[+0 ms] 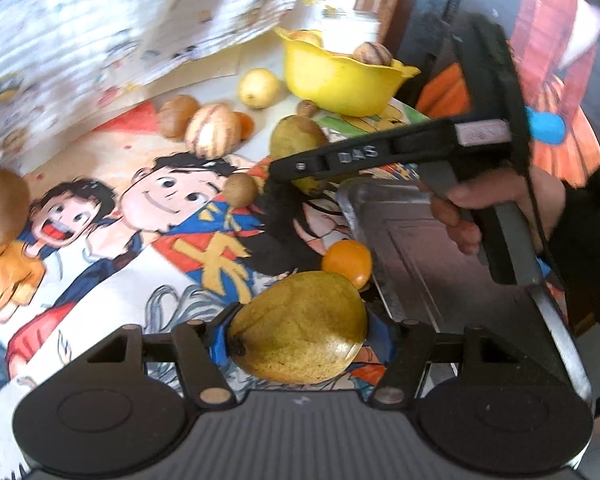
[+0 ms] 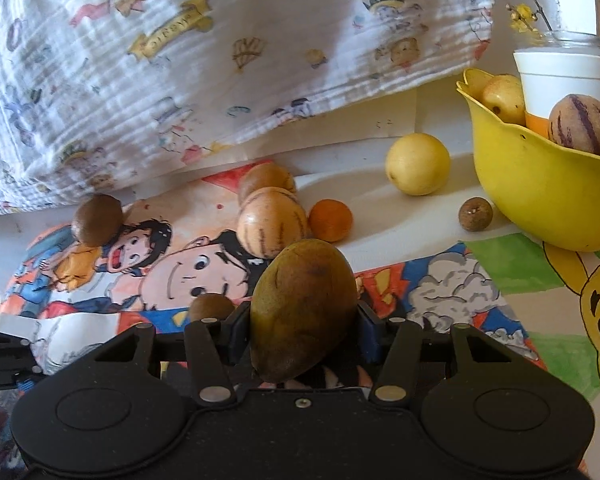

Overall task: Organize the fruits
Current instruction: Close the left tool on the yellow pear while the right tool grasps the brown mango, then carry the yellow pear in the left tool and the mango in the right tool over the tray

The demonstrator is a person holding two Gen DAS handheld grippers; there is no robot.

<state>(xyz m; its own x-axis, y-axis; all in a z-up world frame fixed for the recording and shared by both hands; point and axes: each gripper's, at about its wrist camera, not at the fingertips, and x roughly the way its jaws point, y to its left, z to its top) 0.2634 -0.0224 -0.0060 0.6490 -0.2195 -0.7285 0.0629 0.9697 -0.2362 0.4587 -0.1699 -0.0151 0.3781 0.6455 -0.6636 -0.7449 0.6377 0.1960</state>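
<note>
My left gripper (image 1: 300, 334) is shut on a yellow-green pear (image 1: 300, 328) and holds it above the cartoon-print tablecloth (image 1: 112, 264). My right gripper (image 2: 302, 328) is shut on a darker green-brown pear (image 2: 304, 308); that pear (image 1: 296, 140) and the right gripper also show in the left wrist view. A yellow bowl (image 2: 540, 196) at the right holds a striped melon (image 2: 584, 126) and a pale apple (image 2: 504, 98). Loose fruit lies on the table: a yellow round fruit (image 2: 417, 164), a small orange (image 2: 331, 220), a striped melon (image 2: 272, 222), brown fruits (image 2: 98, 220).
A metal tray (image 1: 420, 256) lies at the right in the left wrist view, with an orange fruit (image 1: 348, 262) at its near corner. A printed cloth (image 2: 220, 60) hangs at the back. A white cup (image 2: 562, 80) and a glass jar (image 2: 572, 40) stand behind the bowl.
</note>
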